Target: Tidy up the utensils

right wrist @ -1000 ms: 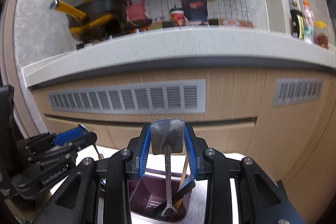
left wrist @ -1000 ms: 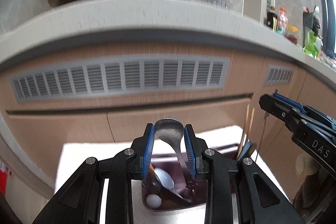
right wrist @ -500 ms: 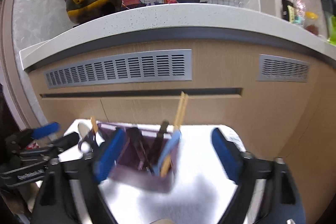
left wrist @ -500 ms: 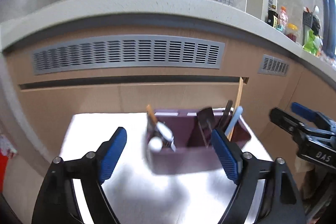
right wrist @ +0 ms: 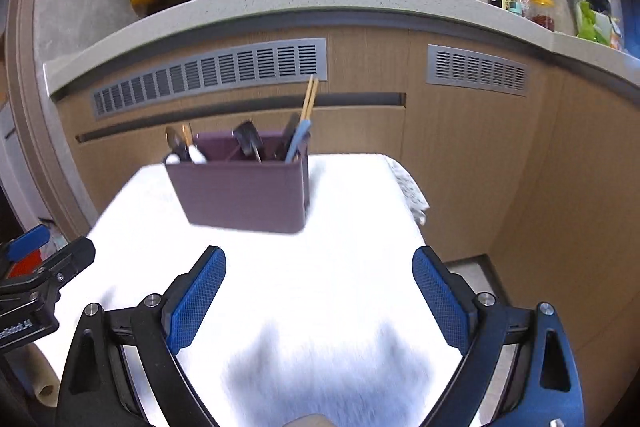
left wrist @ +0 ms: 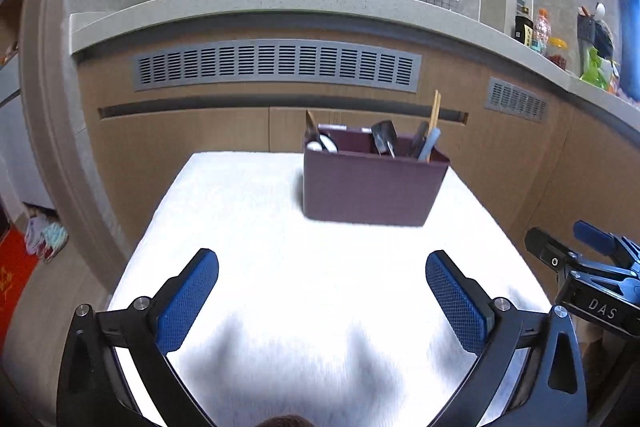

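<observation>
Upright at the far end of the white-covered counter (left wrist: 320, 287) stands the maroon utensil holder (left wrist: 370, 187), with wooden chopsticks (left wrist: 434, 115), a dark spatula (left wrist: 384, 139), a pale blue handle (left wrist: 430, 143) and white-tipped spoons (left wrist: 322, 145) sticking out of its compartments. Which divider holds which piece is hard to tell, since the front wall hides everything below the rim. Nearer the cameras, the left claw (left wrist: 320, 291) hovers level above the cloth, well short of the holder, its blue pads spread wide with nothing between them. Likewise the right claw (right wrist: 318, 287) hangs wide apart and empty, aimed at the holder from the other side. Each claw shows only partly at the edge of the other's view, cut off by the frame. Beyond rises a wood cabinet front (left wrist: 200, 147) with grey vents (left wrist: 276, 65).
</observation>
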{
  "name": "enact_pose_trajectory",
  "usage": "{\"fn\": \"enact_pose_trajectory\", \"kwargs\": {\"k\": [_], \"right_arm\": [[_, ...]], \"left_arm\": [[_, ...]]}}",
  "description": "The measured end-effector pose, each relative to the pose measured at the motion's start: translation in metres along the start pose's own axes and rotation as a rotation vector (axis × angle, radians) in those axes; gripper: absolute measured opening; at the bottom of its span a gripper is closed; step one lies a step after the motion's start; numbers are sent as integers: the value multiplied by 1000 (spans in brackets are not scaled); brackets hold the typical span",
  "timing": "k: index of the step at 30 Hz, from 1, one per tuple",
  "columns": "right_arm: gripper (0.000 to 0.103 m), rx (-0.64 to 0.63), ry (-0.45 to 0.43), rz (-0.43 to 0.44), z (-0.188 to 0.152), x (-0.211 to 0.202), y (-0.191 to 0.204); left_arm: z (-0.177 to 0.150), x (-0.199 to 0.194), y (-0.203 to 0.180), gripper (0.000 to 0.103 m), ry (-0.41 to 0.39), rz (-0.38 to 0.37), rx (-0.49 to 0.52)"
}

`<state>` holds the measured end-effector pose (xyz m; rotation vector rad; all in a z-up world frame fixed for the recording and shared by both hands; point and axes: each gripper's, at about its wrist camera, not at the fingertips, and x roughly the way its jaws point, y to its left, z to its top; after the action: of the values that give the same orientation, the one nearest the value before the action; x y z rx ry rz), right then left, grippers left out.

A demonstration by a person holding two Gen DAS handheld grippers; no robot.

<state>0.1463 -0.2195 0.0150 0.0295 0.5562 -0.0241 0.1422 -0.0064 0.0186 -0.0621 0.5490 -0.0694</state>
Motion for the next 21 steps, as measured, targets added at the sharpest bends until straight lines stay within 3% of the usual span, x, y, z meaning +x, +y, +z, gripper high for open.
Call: {"fn": "enact_pose_trajectory", "kwargs": {"k": [11, 21], "right_arm": [[99, -50, -61, -20, -16, -23, 9], [99, -51, -55, -13, -17, -23, 7]], "left_arm": [[-8, -20, -7, 103, -14, 31, 26], [-4, -18, -4, 103, -2, 23, 13]]}}
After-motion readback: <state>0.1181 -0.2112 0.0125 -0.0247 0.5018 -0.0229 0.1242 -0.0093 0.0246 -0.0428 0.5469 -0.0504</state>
